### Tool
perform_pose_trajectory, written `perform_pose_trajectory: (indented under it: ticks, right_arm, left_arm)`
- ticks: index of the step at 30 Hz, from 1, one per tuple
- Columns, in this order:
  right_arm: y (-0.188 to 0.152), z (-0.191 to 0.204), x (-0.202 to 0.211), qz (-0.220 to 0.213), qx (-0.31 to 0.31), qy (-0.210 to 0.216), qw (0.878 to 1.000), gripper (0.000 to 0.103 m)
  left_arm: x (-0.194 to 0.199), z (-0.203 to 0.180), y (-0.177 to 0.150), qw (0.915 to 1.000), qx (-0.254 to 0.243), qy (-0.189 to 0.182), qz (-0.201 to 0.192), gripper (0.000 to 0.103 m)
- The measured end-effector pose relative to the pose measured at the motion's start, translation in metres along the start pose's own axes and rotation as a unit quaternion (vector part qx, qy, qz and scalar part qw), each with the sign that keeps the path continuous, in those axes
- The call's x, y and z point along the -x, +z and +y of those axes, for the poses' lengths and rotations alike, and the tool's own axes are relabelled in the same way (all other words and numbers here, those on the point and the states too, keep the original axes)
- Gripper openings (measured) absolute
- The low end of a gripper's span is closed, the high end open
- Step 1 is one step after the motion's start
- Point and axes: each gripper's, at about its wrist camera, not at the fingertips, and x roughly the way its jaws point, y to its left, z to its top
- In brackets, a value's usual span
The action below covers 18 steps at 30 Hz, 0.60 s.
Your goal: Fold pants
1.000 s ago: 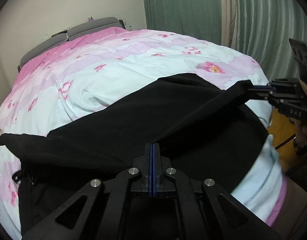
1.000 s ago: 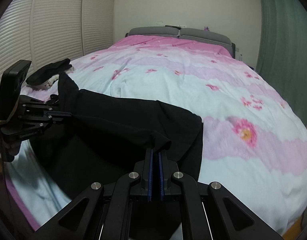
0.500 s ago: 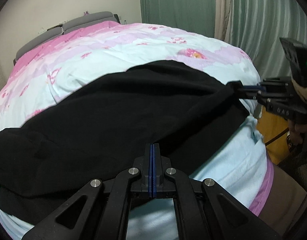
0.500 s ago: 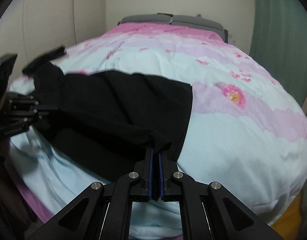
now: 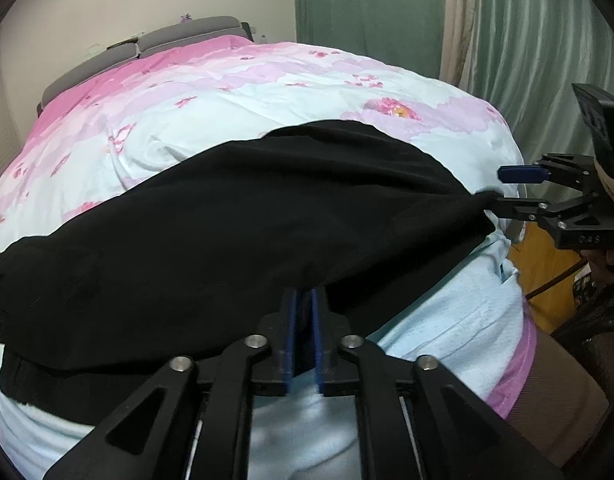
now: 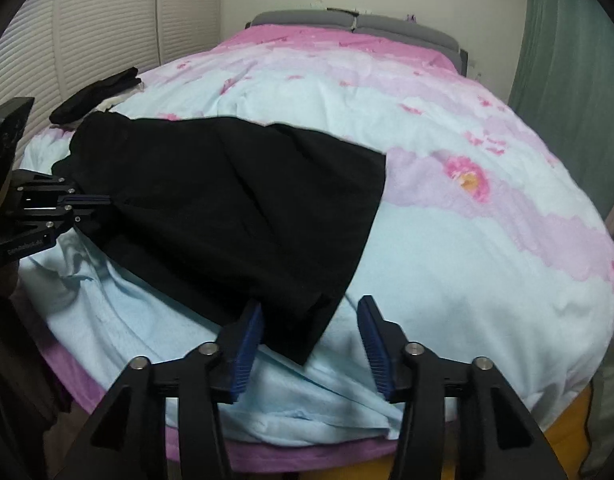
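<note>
The black pants lie folded across the near end of the bed, on a quilt printed in pale blue and pink with flowers. Seen from the right wrist, a second dark garment rests on the far left edge of the quilt, well apart from the pants, with louvred doors behind it. Next comes the left gripper, at the left edge of the pants. Its jaws have just been opening and now stand narrowly apart; in the left wrist view the black hem reaches the fingertips, but whether the pads still press on the cloth cannot be told. The pants spread from there toward the right, with the near right corner lying between the fingers of the right gripper. The jaws of that gripper have just been opening and now stand wide, with both blue pads clear of the cloth. In the left wrist view the right gripper appears at the right end of the pants, one finger at the fabric and the other raised above it. A grey headboard closes the far end of the bed, and green curtains hang at the right.
</note>
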Motion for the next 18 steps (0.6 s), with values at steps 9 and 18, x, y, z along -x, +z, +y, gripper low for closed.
perform_pose_trajectory:
  ticks: [9,18]
  right_arm:
    - [0.016,0.016,0.029,-0.028,0.010,-0.002,1.000,0.059]
    - [0.062,0.075,0.023,-0.082,0.015,0.041,0.996,0.059]
  left_arm:
    - [0.036,0.025,-0.002,0.9981,0.038,0.037,-0.029,0.048]
    - [0.085,0.111,-0.023,0.9796,0.124,0.146,-0.061,0.064]
